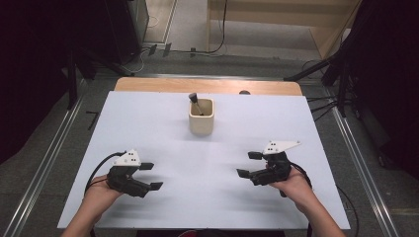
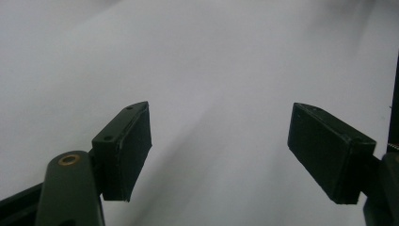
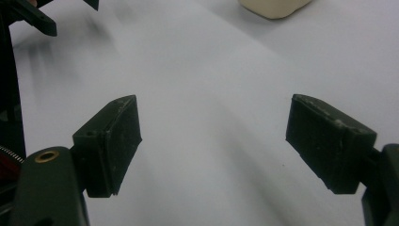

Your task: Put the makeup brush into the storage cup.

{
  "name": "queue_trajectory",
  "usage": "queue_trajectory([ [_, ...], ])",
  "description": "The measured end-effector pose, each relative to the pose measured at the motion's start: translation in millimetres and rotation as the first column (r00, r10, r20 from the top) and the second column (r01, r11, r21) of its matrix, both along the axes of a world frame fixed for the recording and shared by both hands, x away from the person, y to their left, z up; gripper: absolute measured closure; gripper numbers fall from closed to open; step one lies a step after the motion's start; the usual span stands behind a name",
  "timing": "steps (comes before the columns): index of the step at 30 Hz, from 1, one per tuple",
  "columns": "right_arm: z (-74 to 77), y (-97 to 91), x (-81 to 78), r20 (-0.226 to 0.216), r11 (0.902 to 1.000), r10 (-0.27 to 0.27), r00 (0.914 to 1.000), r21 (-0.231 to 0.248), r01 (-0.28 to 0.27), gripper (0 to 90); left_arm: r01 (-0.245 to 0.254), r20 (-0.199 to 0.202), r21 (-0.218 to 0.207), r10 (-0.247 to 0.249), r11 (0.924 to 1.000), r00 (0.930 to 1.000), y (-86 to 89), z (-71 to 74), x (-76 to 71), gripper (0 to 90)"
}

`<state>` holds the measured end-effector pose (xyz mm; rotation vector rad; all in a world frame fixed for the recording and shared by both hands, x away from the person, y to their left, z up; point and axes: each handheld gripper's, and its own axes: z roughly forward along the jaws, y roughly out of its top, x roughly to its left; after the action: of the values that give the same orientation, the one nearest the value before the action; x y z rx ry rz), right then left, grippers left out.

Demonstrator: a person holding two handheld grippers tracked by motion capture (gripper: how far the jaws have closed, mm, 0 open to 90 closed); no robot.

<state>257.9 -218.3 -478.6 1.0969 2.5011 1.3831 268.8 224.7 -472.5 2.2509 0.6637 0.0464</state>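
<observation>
Near me, the left gripper (image 1: pixel 151 176) and right gripper (image 1: pixel 248 164) are hovering over the smooth white table (image 1: pixel 148 123), jaws spread apart, gripping nothing. Farther off, the squarish cream cup (image 1: pixel 201 118) is standing mid-table, hiding most of a dark-headed tool (image 1: pixel 193 98) (matte, perhaps a brush).

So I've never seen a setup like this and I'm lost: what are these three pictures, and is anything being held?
A person holds two hand tools. The high view looks down on the white table: left gripper, right gripper. The other two pictures come from cameras riding on each gripper, looking along its black jaws: left gripper, right gripper. Both are open and hold nothing. On the table stands a cream square cup with a dark-tipped tool inside.
</observation>
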Motion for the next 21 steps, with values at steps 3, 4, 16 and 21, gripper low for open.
queue_trajectory([
  [3,-0.6,-3.1,-2.4,0.003,1.0,0.004,1.0,-0.004,-0.004,20.0,0.004,0.0,0.005,-0.004,1.0,1.0,0.2,-0.1,0.2,22.7],
  [4,-0.8,-4.0,-3.1,0.008,1.0,0.003,1.0,-0.007,-0.003,20.2,0.004,-0.001,0.006,-0.004,1.0,1.0,0.2,-0.2,0.2,22.7],
  [16,-2.1,-18.2,-10.6,0.012,0.9998,-0.016,0.9998,-0.01,0.016,20.7,0.006,-0.002,0.007,-0.006,1.0,1.0,0.5,-0.4,0.5,22.7],
  [21,-3.4,-23.0,-12.9,0.01,0.9996,-0.025,0.9996,-0.014,0.025,20.9,0.004,-0.002,0.005,-0.004,1.0,1.0,0.6,-0.3,0.3,22.6],
])
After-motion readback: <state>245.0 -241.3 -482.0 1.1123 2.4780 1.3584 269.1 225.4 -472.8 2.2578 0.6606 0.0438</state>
